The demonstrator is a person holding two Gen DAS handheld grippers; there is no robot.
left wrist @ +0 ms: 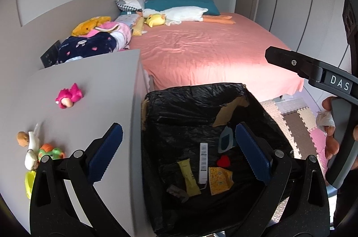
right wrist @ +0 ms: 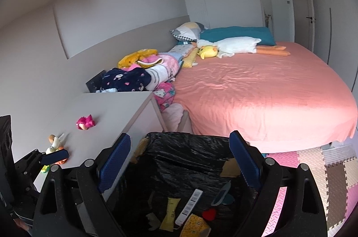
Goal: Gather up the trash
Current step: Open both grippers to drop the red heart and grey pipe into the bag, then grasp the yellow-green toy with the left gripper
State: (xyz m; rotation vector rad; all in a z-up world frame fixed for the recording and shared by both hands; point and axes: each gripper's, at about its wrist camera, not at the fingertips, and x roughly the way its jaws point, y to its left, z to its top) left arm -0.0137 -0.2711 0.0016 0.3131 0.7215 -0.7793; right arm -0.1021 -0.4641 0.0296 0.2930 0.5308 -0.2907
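Observation:
A cardboard bin lined with a black bag (left wrist: pixel 197 107) stands on the floor beside a grey cabinet; it also shows in the right wrist view (right wrist: pixel 183 147). Inside lie a yellow wrapper (left wrist: pixel 190 176), a white barcode strip (left wrist: pixel 203 165), a yellow printed packet (left wrist: pixel 219 180), a red piece (left wrist: pixel 223 161) and a grey-blue piece (left wrist: pixel 226 141). My left gripper (left wrist: pixel 179 152) is open and empty above the bin. My right gripper (right wrist: pixel 181 161) is open and empty above the bin. The right tool's body (left wrist: pixel 313 71) shows at the right of the left wrist view.
The grey cabinet top (left wrist: pixel 89 89) holds a pink toy (left wrist: pixel 68 96), a small doll (left wrist: pixel 29 143) and green and yellow toys (left wrist: pixel 48 153). A bed with a pink sheet (left wrist: pixel 212 51), plush toys and folded blankets stands behind. Foam puzzle mats (right wrist: pixel 324 181) cover the floor at right.

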